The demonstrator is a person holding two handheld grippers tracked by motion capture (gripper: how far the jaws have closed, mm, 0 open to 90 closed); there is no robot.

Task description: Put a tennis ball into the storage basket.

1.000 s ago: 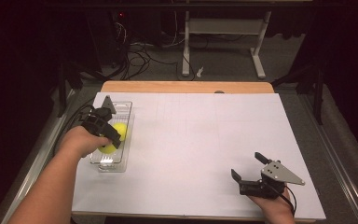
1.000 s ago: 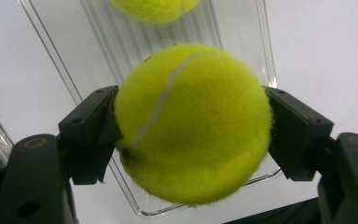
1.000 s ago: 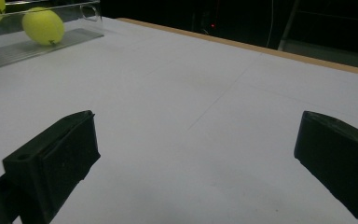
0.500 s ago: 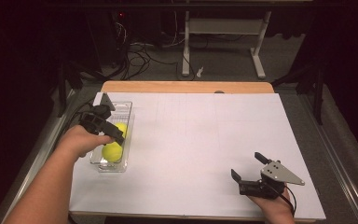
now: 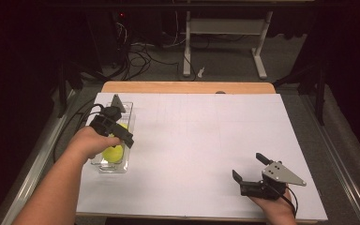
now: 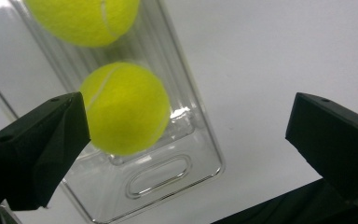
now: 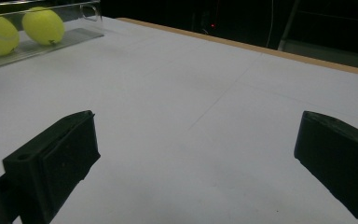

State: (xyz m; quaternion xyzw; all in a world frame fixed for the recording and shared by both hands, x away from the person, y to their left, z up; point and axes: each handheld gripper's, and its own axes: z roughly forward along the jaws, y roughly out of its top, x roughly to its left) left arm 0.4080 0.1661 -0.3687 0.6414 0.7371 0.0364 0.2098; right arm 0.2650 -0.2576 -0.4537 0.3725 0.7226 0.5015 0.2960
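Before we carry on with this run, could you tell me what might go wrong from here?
The left gripper hangs open just above the clear tray, its jaws standing wide; a careless move could clip the rim and slide the light tray across the table. The near tennis ball sits loose at the tray's end beside the second ball, so a knock might set both rolling. The right gripper rests open near the table's front edge and could slip off.

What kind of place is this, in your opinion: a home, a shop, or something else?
Probably a lab or test room, not a home. A table covered in plain white paper stands in a dark room, loose cables lie on the floor behind it, and a bare metal stand stands there.
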